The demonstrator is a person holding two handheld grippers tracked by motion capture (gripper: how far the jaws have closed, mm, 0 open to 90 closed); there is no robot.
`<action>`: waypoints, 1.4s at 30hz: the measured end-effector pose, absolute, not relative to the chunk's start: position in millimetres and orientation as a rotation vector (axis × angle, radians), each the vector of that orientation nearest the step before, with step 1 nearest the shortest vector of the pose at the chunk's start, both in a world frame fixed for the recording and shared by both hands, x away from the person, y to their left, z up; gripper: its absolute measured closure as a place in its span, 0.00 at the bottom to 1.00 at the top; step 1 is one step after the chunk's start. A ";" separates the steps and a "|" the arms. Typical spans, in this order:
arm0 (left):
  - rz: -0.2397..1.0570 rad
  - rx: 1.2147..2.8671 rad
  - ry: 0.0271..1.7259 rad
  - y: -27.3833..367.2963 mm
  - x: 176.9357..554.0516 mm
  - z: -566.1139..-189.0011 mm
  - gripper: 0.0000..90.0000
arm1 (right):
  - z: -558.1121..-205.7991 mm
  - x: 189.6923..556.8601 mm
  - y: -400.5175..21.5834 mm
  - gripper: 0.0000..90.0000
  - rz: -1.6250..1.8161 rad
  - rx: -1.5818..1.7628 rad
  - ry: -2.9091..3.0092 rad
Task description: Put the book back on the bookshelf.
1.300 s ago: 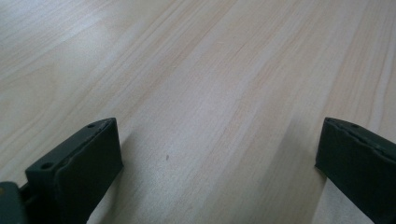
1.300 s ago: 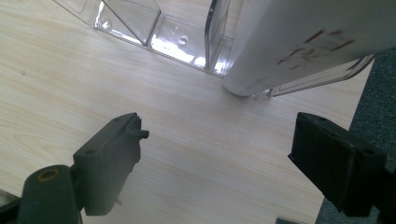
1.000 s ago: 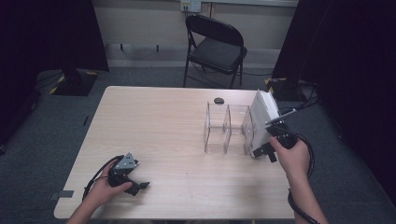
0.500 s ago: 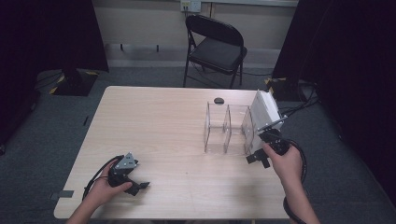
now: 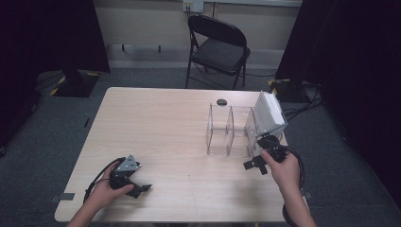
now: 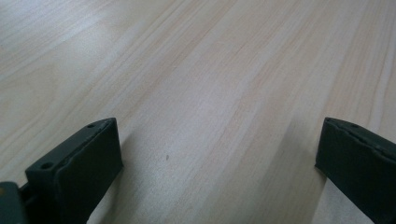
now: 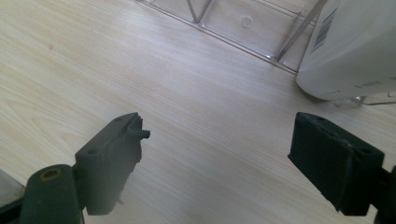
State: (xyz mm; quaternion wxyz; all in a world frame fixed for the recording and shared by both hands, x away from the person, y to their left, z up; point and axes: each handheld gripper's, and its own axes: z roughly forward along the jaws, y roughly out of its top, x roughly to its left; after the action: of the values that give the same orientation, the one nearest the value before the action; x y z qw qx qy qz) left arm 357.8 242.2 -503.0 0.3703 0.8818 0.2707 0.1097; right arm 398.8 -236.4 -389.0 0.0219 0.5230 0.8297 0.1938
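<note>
R gripper [image 7: 219,154]: jaws wide, empty; barcode on white box [image 7: 355,46] resolved in R gripper view, unread fm high view. L gripper [image 6: 215,163]: wide, empty.

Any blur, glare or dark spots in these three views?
High view: table evenly lit, surroundings fall to near black; clear organizer is hard to make out against the wood. Left gripper view: soft overall, pale sheen on the wood at upper left. Right gripper view: white box is overexposed, its barcode still shows; the gripper casts a soft shadow.
</note>
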 end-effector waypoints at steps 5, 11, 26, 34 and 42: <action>0.280 2.263 0.695 242.3 357.8 -503.0 0.00 | -393.5 397.0 -231.6 0.18 0.598 1.632 2.580; 0.280 2.263 0.695 242.3 357.8 -503.0 0.00 | -397.8 396.3 -225.2 0.18 0.617 1.599 2.595; 0.280 2.263 0.696 242.3 357.7 -503.0 0.00 | -402.8 395.9 -206.2 0.18 0.630 1.537 2.634; 0.280 2.262 0.696 242.2 357.7 -503.1 0.00 | -408.9 395.6 -195.7 0.18 0.625 1.518 2.659; 0.280 2.263 0.695 242.2 357.8 -503.1 0.00 | -416.3 395.4 -183.9 0.18 0.642 1.493 2.678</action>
State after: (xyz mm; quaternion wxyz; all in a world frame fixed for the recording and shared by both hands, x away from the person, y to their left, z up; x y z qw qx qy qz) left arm 357.8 242.2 -503.1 0.3700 0.8819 0.2710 0.1092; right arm 395.4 -183.9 -416.3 0.0046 0.4767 0.8549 0.2049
